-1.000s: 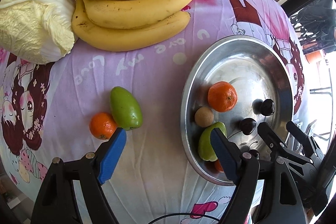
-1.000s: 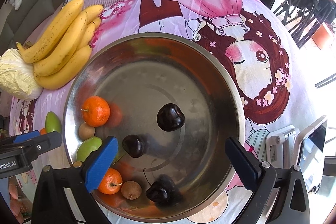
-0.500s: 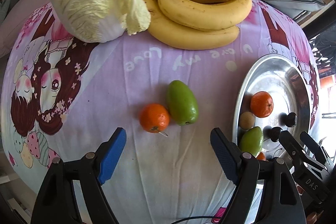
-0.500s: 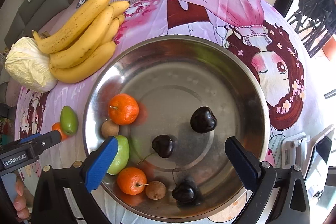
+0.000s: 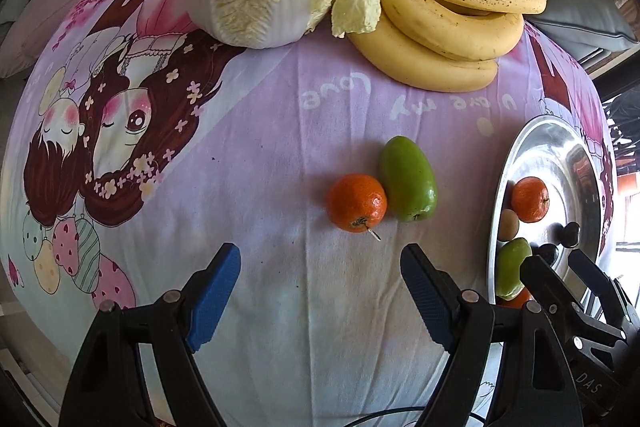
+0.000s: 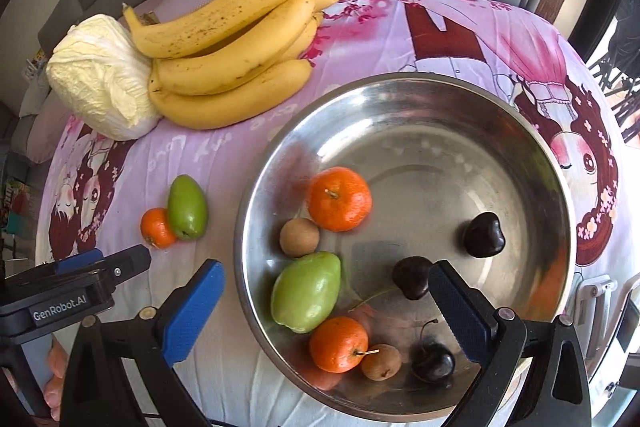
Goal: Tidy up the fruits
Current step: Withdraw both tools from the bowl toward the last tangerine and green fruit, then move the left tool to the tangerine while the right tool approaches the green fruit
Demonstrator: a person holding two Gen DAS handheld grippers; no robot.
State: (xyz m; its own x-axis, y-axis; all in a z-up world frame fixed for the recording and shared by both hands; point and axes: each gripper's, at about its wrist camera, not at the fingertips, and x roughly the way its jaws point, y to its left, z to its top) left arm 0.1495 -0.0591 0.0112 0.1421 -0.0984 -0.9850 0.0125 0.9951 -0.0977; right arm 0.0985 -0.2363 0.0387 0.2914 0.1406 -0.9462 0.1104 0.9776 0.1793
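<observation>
Loose fruit: small orange mandarin [image 5: 357, 202] touching oblong green fruit [image 5: 408, 179], on pink printed cloth [image 5: 280, 131], outside the bowl.
Bowl: round steel basin [image 6: 256, 187], collecting sorted fruit.
Left gripper [image 5: 320, 281]: spread, empty, above the pair, likely to collect them.
Right gripper [image 6: 324, 303]: spread, empty, over basin.

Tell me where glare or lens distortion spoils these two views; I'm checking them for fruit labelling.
Left wrist view: fisheye bulges the tablecloth; the metal bowl is squeezed to a sliver at the right edge, beside blown-out window light; orange and green fruit stay sharp. Right wrist view: bowl mirrors orange smears; overexposed at the right edge.
</observation>
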